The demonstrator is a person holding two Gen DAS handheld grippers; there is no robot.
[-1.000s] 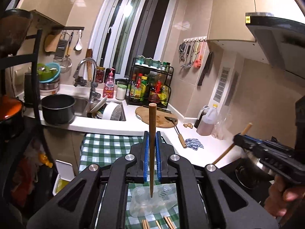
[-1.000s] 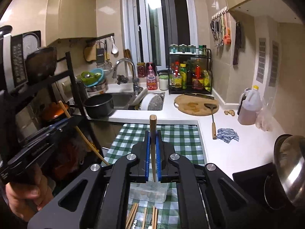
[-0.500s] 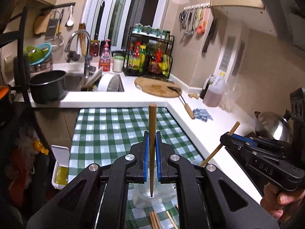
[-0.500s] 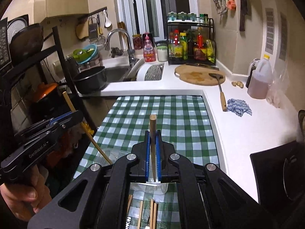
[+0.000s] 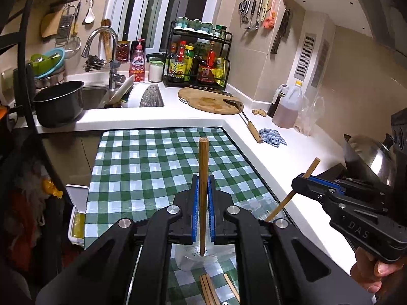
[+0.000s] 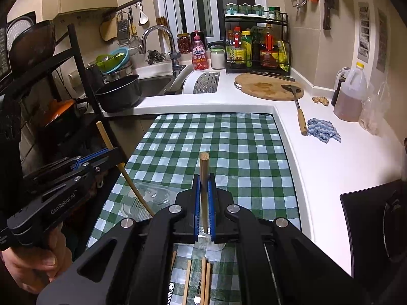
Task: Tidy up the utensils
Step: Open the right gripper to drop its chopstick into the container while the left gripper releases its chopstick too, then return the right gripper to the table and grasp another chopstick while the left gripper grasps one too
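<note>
My left gripper (image 5: pixel 203 178) has a wooden chopstick (image 5: pixel 203 157) upright between its blue pads, which still touch it while the jaws are opening. Its lower tip hangs inside a clear plastic container (image 5: pixel 257 204) on the checked cloth. My right gripper (image 6: pixel 203 178) is shut on a second chopstick (image 6: pixel 204 162), also upright over the container (image 6: pixel 142 198). From the left wrist view, the right gripper (image 5: pixel 302 178) holds its slanted chopstick (image 5: pixel 279 204) with the tip at the container's rim. Several loose chopsticks (image 6: pixel 206 277) lie on the cloth near me.
The green checked cloth (image 5: pixel 152 165) covers the table, beside a white counter (image 6: pixel 330 152). On the counter sit a spatula (image 6: pixel 300 111), a blue rag (image 6: pixel 323 129), a cutting board (image 6: pixel 267 89) and an oil jug (image 6: pixel 351 96). A black rack (image 6: pixel 76 58) stands at the left, a steel pot (image 5: pixel 368 157) at the right.
Both grippers have come down towards the table with their chopsticks, and the views now tilt lower. The chopstick tips have entered the clear container.
</note>
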